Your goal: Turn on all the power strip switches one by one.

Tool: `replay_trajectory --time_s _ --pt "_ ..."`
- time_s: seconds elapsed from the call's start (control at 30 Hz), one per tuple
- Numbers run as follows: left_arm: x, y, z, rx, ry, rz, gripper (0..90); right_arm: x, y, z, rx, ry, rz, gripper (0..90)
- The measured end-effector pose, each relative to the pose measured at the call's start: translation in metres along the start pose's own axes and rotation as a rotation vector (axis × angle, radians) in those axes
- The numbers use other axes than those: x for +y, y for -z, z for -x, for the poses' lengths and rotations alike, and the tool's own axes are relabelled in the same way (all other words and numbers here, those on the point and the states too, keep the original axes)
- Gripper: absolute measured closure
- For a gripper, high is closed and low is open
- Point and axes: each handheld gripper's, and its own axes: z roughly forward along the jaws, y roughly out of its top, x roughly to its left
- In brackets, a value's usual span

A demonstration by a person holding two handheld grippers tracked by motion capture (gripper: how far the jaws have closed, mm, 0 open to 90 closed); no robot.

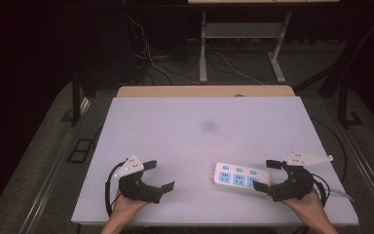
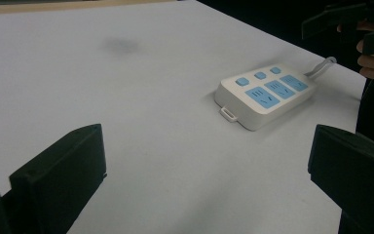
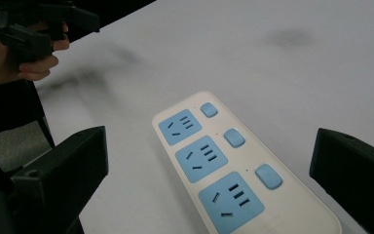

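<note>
We see a white power strip [image 1: 240, 178] lying flat on the white surface [image 1: 195, 131], near its front edge and on the right side. It has three blue sockets and three blue buttons, and its cable goes off to the right. The right gripper [image 1: 268, 175] is just beside the right end of the strip. Its jaws are spread wide, one on each side of that end, and they pinch nothing. In the right gripper view the strip [image 3: 229, 165] lies between the two jaws without touching them. The left gripper [image 1: 158, 175] is well apart from the strip, on the left side of the surface. Its jaws are also spread and hold nothing.
</note>
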Motion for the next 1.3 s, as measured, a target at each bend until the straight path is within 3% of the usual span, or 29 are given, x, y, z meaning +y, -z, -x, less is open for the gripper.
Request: replay_trajectory --time_s 0.63,0.97,1.3 --pt "-0.001 -0.001 0.001 0.0 0.003 -0.007 0.0 0.02 0.002 0.001 0.012 0.033 -0.073 0.7" --pt "-0.002 -0.001 0.0 0.0 0.008 -0.002 0.0 0.03 -0.001 0.005 0.008 0.081 -0.169 0.7" --pt "-0.002 -0.001 0.0 0.001 0.007 -0.007 0.0 0.043 -0.003 0.013 0.009 0.106 -0.229 0.7"
